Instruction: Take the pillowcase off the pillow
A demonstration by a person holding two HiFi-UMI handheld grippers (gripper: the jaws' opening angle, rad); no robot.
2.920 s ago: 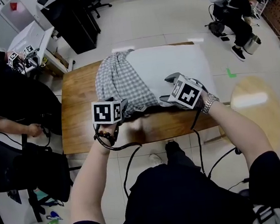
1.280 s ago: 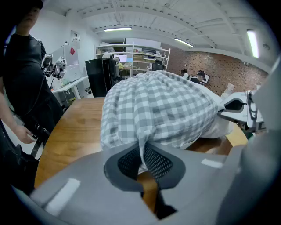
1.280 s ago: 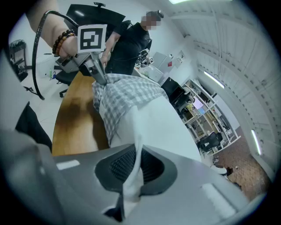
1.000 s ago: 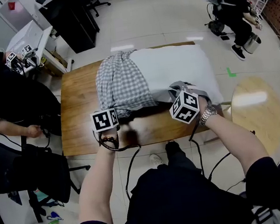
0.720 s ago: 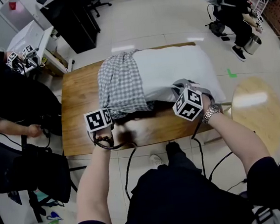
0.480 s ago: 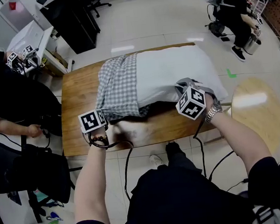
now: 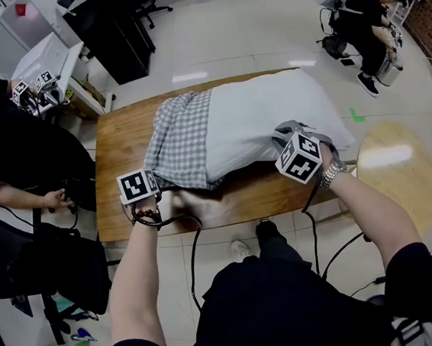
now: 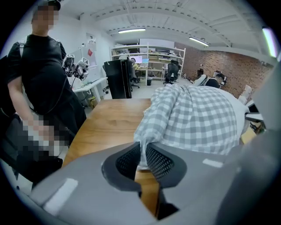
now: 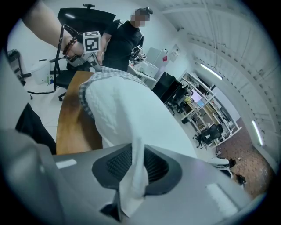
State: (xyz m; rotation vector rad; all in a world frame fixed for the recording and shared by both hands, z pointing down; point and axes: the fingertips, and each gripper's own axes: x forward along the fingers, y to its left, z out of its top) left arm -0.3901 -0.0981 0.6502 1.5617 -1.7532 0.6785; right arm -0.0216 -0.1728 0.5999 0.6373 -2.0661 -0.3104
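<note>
Wood worktop (image 7: pixel 124 178): carries the pillow and its case. The near edge faces the person.
Pillow (image 7: pixel 271 116): white, lying flat. Its long axis runs left to right across the worktop in the head view. The right-hand two thirds are bare.
Pillowcase (image 7: pixel 178 145): grey-and-white check, covering only the left end of the pillow. Its open edge crosses the pillow from the far side to the near side.
Key relation: the pillowcase lies left of the bare pillow, along that long axis. As a judgement, the remaining move is a straight pull apart, with the case going left and the pillow held or drawn right. The left hand is the nearer one to the case.
Left gripper (image 8: pixel 142 159): at the near left corner of the pillowcase. The jaws have just been opening a little, but a thin fold of checked cloth stands pinched between the pads.
Right gripper (image 9: pixel 136 169): at the near right corner of the pillow. The jaws have just been opening further, and a thick fold of white pillow cloth fills the gap between the pads.
Hidden: how much pillow remains inside the case cannot be seen. In the head view, the marker cubes cover both sets of jaw tips.
</note>
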